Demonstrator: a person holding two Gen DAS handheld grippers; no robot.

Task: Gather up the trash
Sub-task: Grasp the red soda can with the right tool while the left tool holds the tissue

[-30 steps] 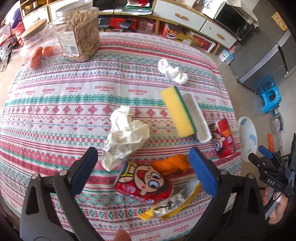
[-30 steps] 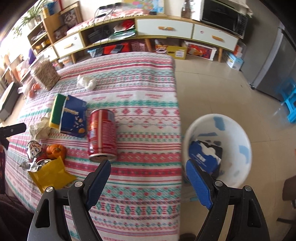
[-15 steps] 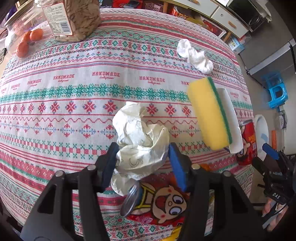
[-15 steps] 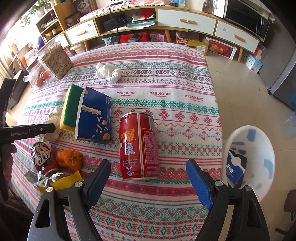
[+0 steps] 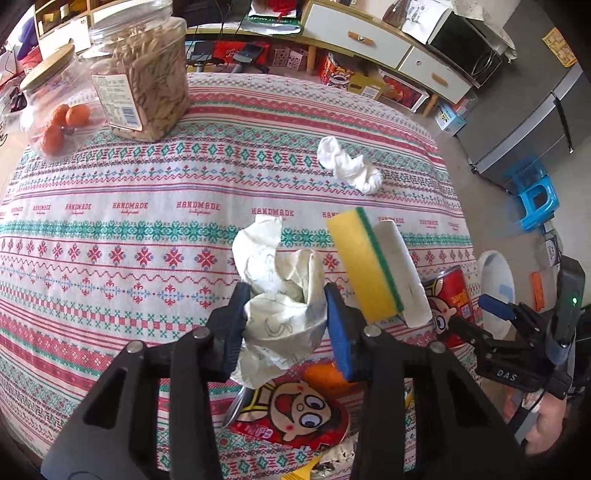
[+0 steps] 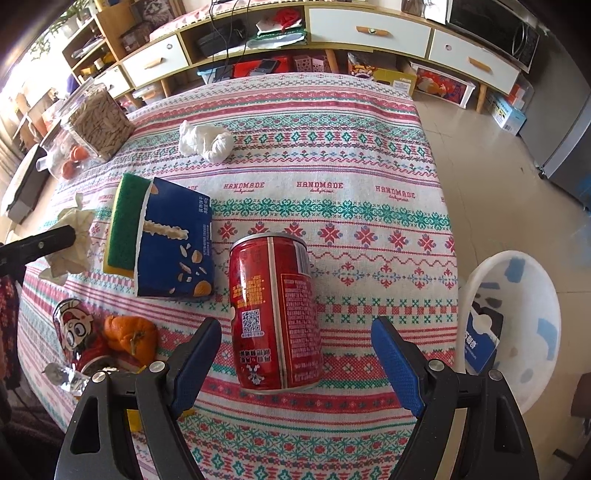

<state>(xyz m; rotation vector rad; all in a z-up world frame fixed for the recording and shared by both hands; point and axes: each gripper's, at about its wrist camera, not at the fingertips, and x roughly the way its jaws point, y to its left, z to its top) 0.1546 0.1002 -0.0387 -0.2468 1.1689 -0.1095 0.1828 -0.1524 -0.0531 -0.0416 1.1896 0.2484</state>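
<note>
My left gripper (image 5: 284,317) is shut on a crumpled cream paper wrapper (image 5: 284,291) and holds it above the patterned tablecloth (image 5: 129,221); the wrapper also shows in the right wrist view (image 6: 74,240). My right gripper (image 6: 295,350) is open, its jaws either side of a red drink can (image 6: 275,314) lying on its side. The can (image 5: 448,295) and right gripper (image 5: 496,308) also show at the right of the left wrist view. A white bin (image 6: 509,325) with a blue pack (image 6: 480,343) stands on the floor beside the table.
On the cloth lie a white tissue wad (image 5: 351,170), a yellow-green sponge (image 5: 364,269) against a blue snack box (image 6: 173,240), a red cartoon wrapper (image 5: 291,413), orange peel (image 6: 131,336) and foil (image 6: 62,373). Jars (image 5: 144,74) stand far left. Cabinets (image 6: 369,33) behind.
My left gripper closed on the paper wrapper and lifted it off the cloth. My right gripper moved from the bin to the red can, still open.
</note>
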